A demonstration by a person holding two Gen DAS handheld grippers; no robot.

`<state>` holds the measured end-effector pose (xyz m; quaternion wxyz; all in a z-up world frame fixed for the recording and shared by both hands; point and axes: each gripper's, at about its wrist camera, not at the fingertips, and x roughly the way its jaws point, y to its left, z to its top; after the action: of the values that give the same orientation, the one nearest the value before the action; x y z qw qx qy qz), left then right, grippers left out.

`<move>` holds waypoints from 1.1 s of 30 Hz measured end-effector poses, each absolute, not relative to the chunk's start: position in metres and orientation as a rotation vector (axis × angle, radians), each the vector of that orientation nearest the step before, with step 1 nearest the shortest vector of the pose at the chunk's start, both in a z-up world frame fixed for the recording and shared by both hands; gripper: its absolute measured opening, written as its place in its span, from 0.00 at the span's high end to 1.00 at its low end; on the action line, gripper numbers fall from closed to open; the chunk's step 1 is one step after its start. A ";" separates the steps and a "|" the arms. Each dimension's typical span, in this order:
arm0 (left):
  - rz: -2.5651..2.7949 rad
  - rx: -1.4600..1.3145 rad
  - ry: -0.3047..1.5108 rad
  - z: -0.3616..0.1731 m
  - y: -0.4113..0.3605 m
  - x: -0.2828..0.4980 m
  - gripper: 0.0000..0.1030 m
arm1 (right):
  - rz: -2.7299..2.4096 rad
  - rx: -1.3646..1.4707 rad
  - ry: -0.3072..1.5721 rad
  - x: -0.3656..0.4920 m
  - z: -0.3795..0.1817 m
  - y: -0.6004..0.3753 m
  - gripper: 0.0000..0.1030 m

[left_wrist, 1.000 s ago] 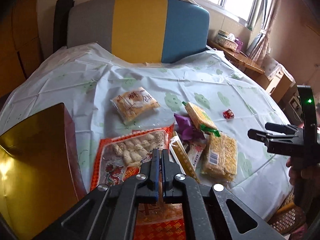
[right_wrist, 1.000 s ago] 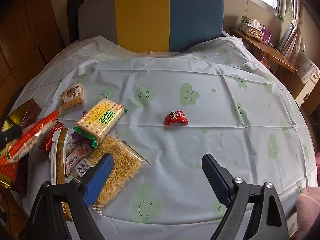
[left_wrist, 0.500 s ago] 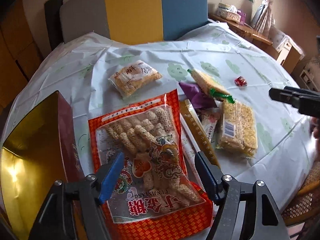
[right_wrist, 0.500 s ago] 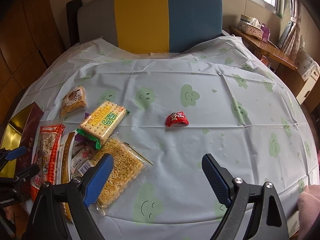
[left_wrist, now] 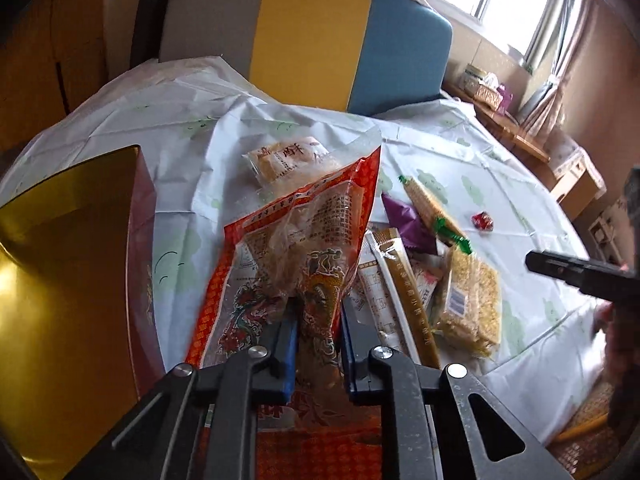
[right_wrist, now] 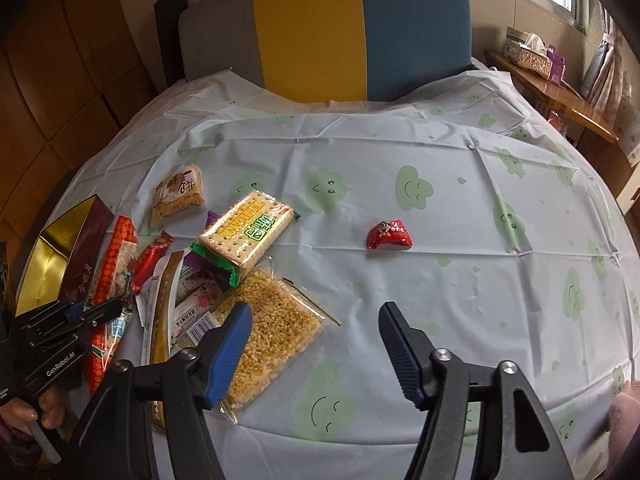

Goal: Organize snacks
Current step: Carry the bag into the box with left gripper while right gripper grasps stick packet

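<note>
Snack bag (left_wrist: 304,248), the big red-and-clear one with puffed sticks inside, is pinched near its lower end between the blue pads of the left gripper (left_wrist: 318,344), whose jaws are closed tight on the crumpled plastic. The bag's long axis runs away from the gripper, its sealed top edge pointing up and toward the far side of the table, tilted a little to the right. From the right wrist view it shows as a narrow red strip (right_wrist: 114,276) along the table's left edge, running front to back, just beside the gold-lined box (right_wrist: 60,256).

That open box (left_wrist: 68,280) lies to the left of the bag, its maroon wall close to the bag's side. To the right lies a heap of other snacks: a long brown-gold packet (left_wrist: 408,292), a pack of yellow puffed-rice bars (right_wrist: 268,328), a cracker pack (right_wrist: 244,232) with green wrapper ends resting on top of the heap, and a purple wrapper (left_wrist: 406,220). A small pastry packet (right_wrist: 178,194) sits apart, farther back. A red candy (right_wrist: 389,234) lies alone on the cloud-print tablecloth (right_wrist: 440,152).

The right gripper (right_wrist: 314,344) hovers over the near part of the table, its jaws wide apart with nothing between them.
</note>
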<state>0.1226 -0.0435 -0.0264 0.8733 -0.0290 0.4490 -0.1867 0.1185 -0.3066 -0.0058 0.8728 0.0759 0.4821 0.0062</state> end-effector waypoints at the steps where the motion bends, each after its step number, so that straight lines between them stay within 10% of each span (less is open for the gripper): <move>1: -0.390 -0.072 0.918 -0.020 -0.040 0.119 0.83 | 0.021 0.186 1.022 0.119 -0.008 -0.309 0.42; 16: -0.293 -0.197 0.702 0.072 0.061 0.091 0.83 | 0.162 0.257 1.108 0.112 -0.027 -0.273 0.41; 28: -0.026 -0.185 0.817 0.028 0.154 0.115 0.82 | 0.283 0.115 1.110 0.106 -0.041 -0.174 0.42; 33: -0.037 -0.192 0.872 0.000 0.140 0.138 0.81 | 0.214 0.053 1.149 0.110 -0.063 -0.159 0.67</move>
<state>0.1378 0.1399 0.0002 0.9018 -0.0928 0.4217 -0.0180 0.1097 -0.1589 -0.0626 0.8337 0.0248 0.5423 0.1009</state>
